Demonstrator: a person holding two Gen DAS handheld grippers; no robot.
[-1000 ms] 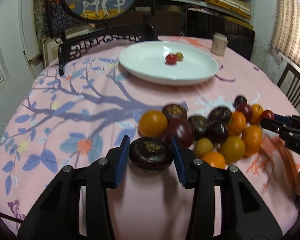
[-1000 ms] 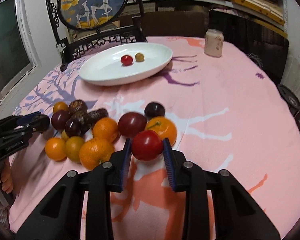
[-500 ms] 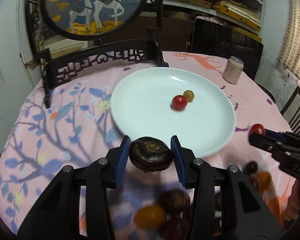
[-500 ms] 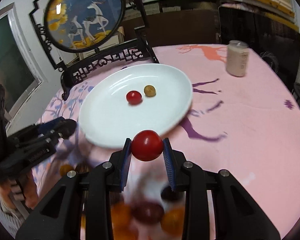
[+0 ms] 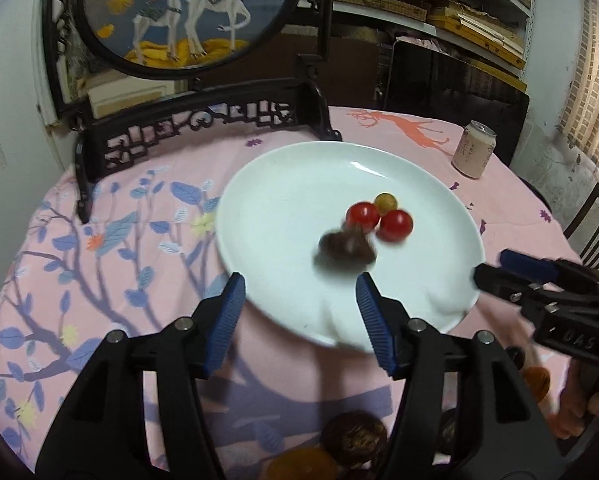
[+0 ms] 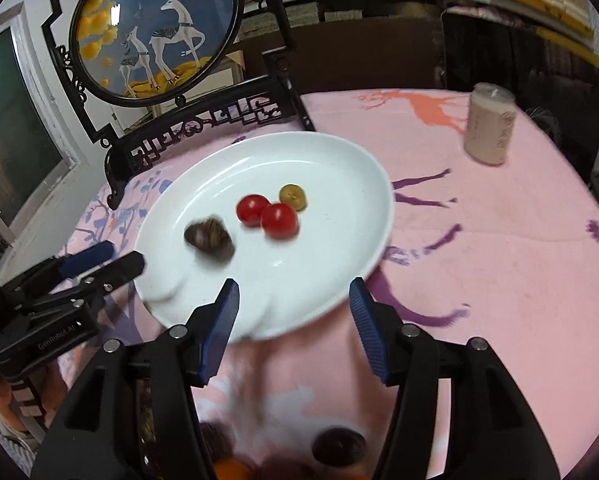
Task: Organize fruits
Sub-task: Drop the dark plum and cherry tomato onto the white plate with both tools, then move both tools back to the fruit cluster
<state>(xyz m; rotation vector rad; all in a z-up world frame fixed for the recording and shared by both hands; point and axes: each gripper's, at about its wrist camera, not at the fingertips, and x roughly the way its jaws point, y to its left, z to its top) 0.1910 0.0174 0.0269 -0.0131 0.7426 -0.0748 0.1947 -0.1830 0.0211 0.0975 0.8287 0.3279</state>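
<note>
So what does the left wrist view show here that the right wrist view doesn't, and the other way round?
Only the left wrist view shows the open left gripper head-on, with the brick wall at far right. Only the right wrist view shows the open right gripper head-on and the window at far left. Both show the white plate holding two red tomatoes, a yellow-green fruit and a blurred dark fruit, plus the can and deer panel.

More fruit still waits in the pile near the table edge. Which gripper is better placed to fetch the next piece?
Roughly even: left gripper and right gripper both hang open and empty over the plate rim; pile fruit lies beneath both.
</note>
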